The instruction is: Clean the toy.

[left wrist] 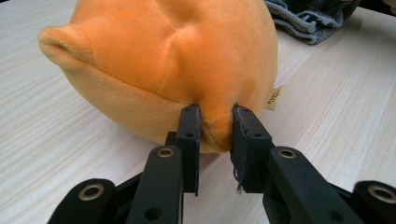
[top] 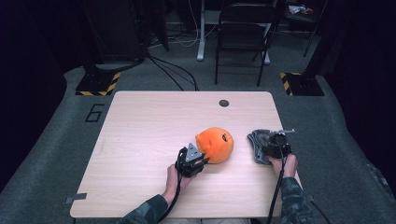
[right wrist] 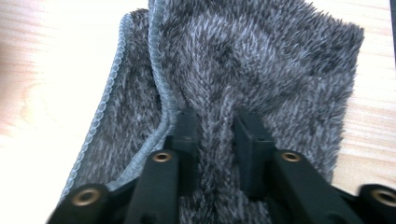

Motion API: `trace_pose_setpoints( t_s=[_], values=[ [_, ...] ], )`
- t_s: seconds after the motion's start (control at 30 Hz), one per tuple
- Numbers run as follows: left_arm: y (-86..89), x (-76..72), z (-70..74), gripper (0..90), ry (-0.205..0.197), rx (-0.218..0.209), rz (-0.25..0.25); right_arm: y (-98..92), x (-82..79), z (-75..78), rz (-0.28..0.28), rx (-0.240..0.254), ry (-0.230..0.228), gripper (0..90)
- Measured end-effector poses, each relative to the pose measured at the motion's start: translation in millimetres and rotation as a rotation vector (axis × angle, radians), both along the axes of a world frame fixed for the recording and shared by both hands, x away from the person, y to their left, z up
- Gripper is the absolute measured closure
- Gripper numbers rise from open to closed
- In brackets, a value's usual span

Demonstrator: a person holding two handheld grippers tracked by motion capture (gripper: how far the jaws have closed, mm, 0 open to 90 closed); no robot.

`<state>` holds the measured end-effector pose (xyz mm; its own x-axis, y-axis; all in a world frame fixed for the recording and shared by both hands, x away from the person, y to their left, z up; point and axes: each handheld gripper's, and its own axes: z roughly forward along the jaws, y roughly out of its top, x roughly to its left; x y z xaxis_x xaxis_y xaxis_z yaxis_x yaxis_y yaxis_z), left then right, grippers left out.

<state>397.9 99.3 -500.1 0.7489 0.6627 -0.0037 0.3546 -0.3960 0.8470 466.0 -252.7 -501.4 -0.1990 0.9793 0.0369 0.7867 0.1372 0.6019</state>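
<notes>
High view. Desk (top: 140,140), pale wood, one round grommet hole (top: 224,103) near the far edge. Orange plush (top: 215,144) sits right of centre. Left gripper (top: 198,156) meets its near-left side. Grey cloth (top: 258,144) lies near the right edge, well apart from the plush, with the right gripper (top: 275,140) on top of it. Behind the desk: a folding chair (top: 243,32), floor cables, two hazard-striped bases. Jaw state is too small to read here.

Left gripper view. Left gripper (left wrist: 215,126): jaws drawn close, pinching a small fold of the plush (left wrist: 163,56) low on its side. A cloth tag (left wrist: 274,97) hangs at the right. The plush rests on the desk (left wrist: 56,140); a corner of the cloth (left wrist: 308,18) shows top right.

Right gripper view. Right gripper (right wrist: 217,126): jaws drawn close, pinching a raised ridge of the cloth (right wrist: 261,60), which lies folded, its stitched hem (right wrist: 159,70) running up the left.

Risks. The hold on the plush is a thin bite of fabric; a lift could let it slip free, or the body may swing and roll. The cloth pinch may take the top layer alone, so the fold could open and trail.

Obscured. Far side and underside of the plush are hidden, and its markings are unclear. The number of cloth layers between the right jaws cannot be told.
</notes>
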Motion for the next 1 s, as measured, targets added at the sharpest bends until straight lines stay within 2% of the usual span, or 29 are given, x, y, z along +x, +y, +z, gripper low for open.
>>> trace_pose_setpoints(
  t_s=[0.13, 0.2, 0.33, 0.37, 0.6, 1.0],
  values=[
    [1.5, 1.5, 0.4, 74.2, 0.004, -0.002, -0.009, -1.7, -1.3, 1.0, -0.001, 0.013, -0.012, 78.4],
    [1.5, 1.7, 0.1, 74.2, 0.005, -0.007, -0.006, -1.4, -2.2, 2.0, -0.01, 0.02, -0.008, 78.9],
    [2.4, 2.4, 0.6, 74.2, 0.005, -0.005, -0.014, -1.3, -2.6, 6.0, 0.009, 0.029, -0.02, 79.6],
    [3.1, 2.6, 0.6, 74.2, 0.01, -0.007, -0.014, 0.4, -3.8, 11.4, 0.013, 0.051, -0.037, 79.7],
    [5.5, 4.0, 0.8, 74.3, 0.006, -0.012, -0.007, 9.4, -10.6, 37.4, 0.073, 0.077, -0.12, 79.8],
    [8.9, 6.5, 1.4, 74.2, 0.012, -0.02, -0.011, 24.4, -21.7, 69.4, 0.136, 0.166, -0.195, 79.8]
  ],
)
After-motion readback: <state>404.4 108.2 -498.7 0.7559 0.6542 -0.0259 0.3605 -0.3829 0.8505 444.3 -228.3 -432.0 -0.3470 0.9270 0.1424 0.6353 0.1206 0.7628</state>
